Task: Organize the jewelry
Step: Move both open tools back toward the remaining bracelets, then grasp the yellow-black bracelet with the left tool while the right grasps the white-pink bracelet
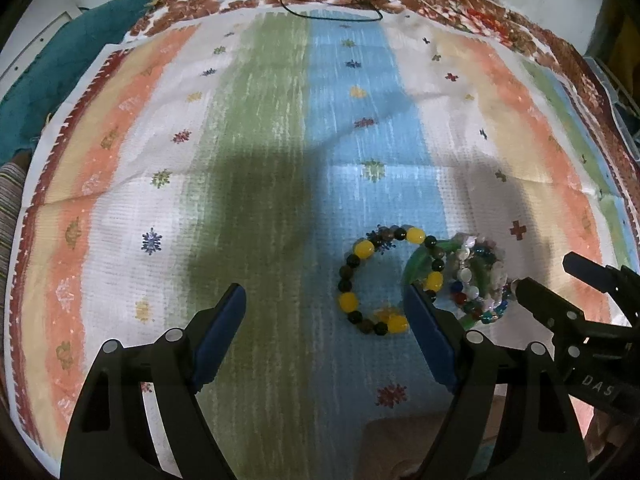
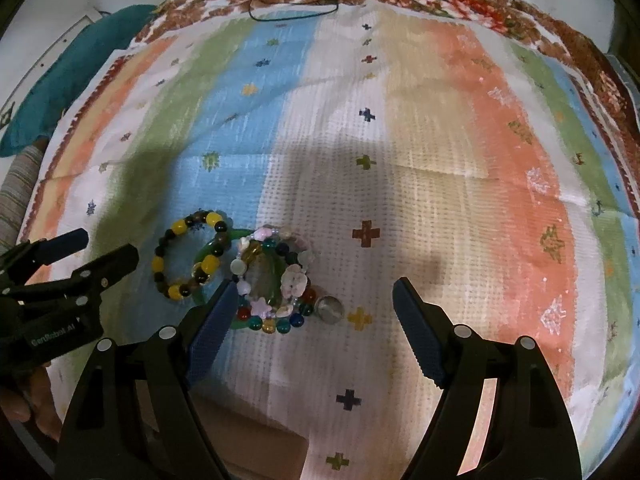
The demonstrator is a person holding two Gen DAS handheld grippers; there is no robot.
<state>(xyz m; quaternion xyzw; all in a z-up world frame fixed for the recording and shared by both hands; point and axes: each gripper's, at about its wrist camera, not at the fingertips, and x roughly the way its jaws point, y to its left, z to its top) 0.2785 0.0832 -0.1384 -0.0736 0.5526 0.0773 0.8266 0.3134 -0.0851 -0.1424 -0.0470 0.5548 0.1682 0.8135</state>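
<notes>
Bracelets bunched together on a striped cloth (image 2: 440, 128), near the front edge. Yellow-and-dark bead bracelet (image 2: 188, 254) lying flat and open as a ring, its right side overlapping a green bangle (image 2: 199, 257); on top of the bangle a heap of mixed bead bracelets (image 2: 276, 280), with a small grey ring (image 2: 330, 309) touching the heap's right side.

Probably light, all of it. Beads round and glossy, likely slippery and apt to roll between flat pads; strung ones floppy, likely to sag or drag neighbours along. Bangle stiff, possibly brittle. Best hold by judgement: across the bead strand on the free left arc of the yellow bracelet, away from the overlap.

Left gripper (image 1: 324, 296) spread wide, nothing held; yellow bracelet (image 1: 376, 280) between its fingers, close to the right one, whose tip covers part of the bangle (image 1: 416, 264). Right gripper (image 2: 314, 288) also wide and empty; heap just inside its left finger, ring between the fingers, nothing visibly clamped.
</notes>
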